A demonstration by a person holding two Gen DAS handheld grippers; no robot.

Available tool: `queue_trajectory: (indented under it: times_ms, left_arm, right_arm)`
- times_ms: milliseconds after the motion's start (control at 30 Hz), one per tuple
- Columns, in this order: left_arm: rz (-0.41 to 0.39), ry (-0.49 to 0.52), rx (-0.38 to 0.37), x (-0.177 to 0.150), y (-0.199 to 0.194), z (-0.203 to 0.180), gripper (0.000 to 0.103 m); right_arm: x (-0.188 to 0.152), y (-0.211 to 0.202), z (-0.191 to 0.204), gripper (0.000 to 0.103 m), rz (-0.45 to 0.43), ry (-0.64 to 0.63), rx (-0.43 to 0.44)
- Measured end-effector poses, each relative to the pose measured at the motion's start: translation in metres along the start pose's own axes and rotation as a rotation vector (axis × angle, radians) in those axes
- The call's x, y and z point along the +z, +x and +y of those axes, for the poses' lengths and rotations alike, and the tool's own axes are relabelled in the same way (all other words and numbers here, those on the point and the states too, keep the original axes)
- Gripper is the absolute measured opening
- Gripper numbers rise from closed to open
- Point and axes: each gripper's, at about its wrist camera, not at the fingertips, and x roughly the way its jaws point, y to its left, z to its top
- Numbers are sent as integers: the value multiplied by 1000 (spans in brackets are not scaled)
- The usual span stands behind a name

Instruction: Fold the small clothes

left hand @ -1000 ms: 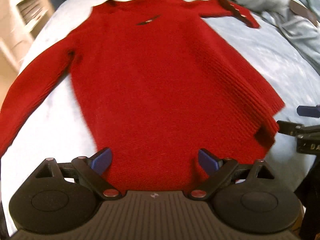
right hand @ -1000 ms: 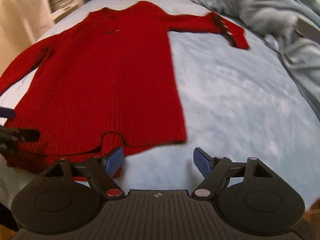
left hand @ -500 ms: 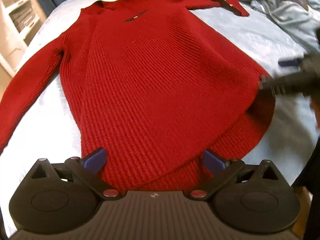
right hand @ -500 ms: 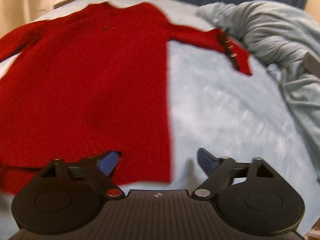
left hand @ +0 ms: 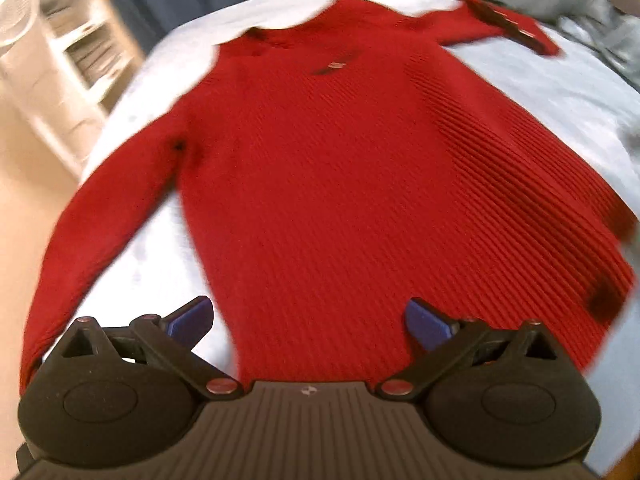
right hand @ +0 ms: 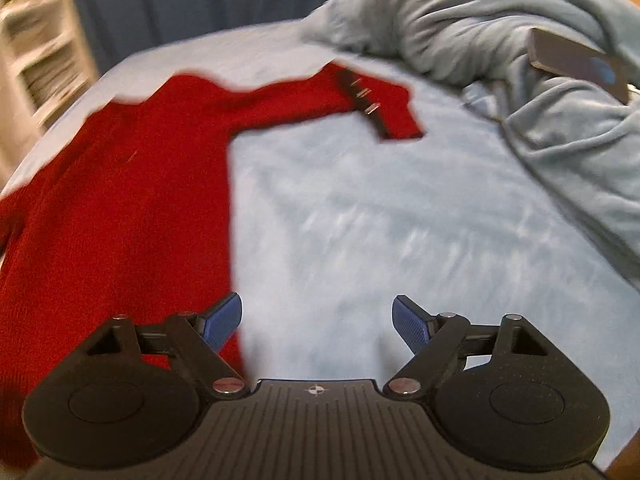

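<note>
Sweater (left hand: 360,184), red ribbed knit, flat on light-blue bedspread (right hand: 380,220), unfolded. Left gripper (left hand: 308,320) and right gripper (right hand: 318,320) both wide open, empty. Next, probably: pinch a sleeve (right hand: 320,96), fold inward.

No text, brand or number is showing clearly enough to read; the small tag (left hand: 329,68) on the sweater (left hand: 360,200) is appearing blurred.

From the left wrist we look forward over the left gripper (left hand: 308,320), close above the red sweater (left hand: 360,184) hem. From the right wrist, over the right gripper (right hand: 318,322), we face the bedsheet (right hand: 400,232). Both share sweater and buttoned cuff (right hand: 368,104).
</note>
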Motion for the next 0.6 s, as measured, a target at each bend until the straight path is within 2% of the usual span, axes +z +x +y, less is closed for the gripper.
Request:
queue_trajectory:
  times_ms: [100,200,300,367,400,433,500,533,600]
  left_arm:
    - [10,-105,-38,13,-1,23,102]
    - [-21,-139,-72,14,-16,31,102]
    - [-34,-124,-139,6,-28,23,102]
    - [-28,-87,-205,-1,-33,10,102]
    - [-24,-58,-243,-5,-36,2,102]
    - [-22,-30,-273,-8,-37,-5,102]
    - [-23,49,-325,-12,-39,-22,102]
    - [-26,94,-335,-13,-37,-31,102]
    - [-39,162,-309,-13,-27,-46,102]
  right_arm:
    - [-31,-17,28,84,33,-99,119]
    - [-52,-24,62,88,18,-259,170]
    - [-60,-11,93,89,22,-434,94]
    - [-53,5,103,87,4,-467,35]
    - [-40,13,102,86,-6,-426,1]
    - [-25,17,97,86,-6,-351,5]
    - [4,22,80,86,5,-174,61]
    - [19,25,70,86,16,-85,98]
    - [40,30,59,86,15,0,133]
